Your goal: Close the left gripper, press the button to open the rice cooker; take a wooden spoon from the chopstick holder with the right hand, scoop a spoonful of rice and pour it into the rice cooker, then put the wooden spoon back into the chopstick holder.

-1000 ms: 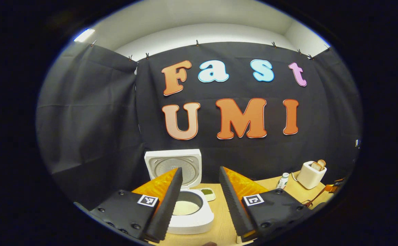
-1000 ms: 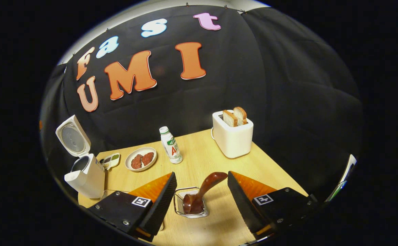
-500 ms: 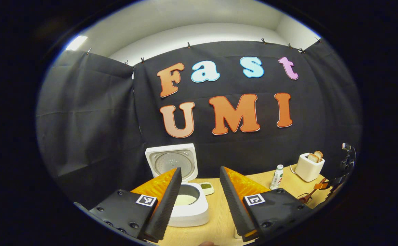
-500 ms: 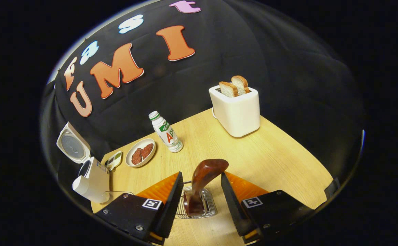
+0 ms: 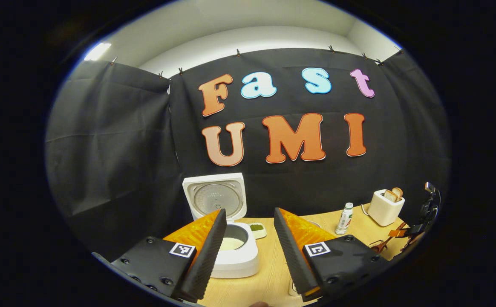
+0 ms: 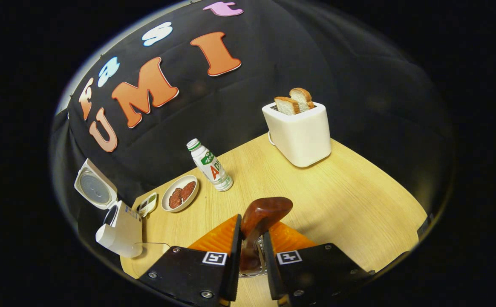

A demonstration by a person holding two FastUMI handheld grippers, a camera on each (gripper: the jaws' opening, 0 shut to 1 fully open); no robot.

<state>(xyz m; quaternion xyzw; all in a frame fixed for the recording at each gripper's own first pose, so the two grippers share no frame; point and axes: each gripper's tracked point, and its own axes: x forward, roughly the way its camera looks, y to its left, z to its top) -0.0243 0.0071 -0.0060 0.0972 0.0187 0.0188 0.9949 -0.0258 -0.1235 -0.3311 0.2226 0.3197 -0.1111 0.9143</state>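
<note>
My right tongs (image 6: 251,243) grip the wooden spoon (image 6: 260,221); my left tongs (image 5: 246,221) hang wide open, empty, before the open rice cooker (image 5: 231,238).

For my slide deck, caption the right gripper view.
Right claw shut on the wooden spoon in its holder, toaster behind.

My wooden bench (image 6: 337,192) carries the open rice cooker (image 6: 118,228), a small sauce dish (image 6: 148,204), a plate of meat patties (image 6: 180,198), a drink bottle (image 6: 209,165) and a toaster (image 6: 300,133).
</note>
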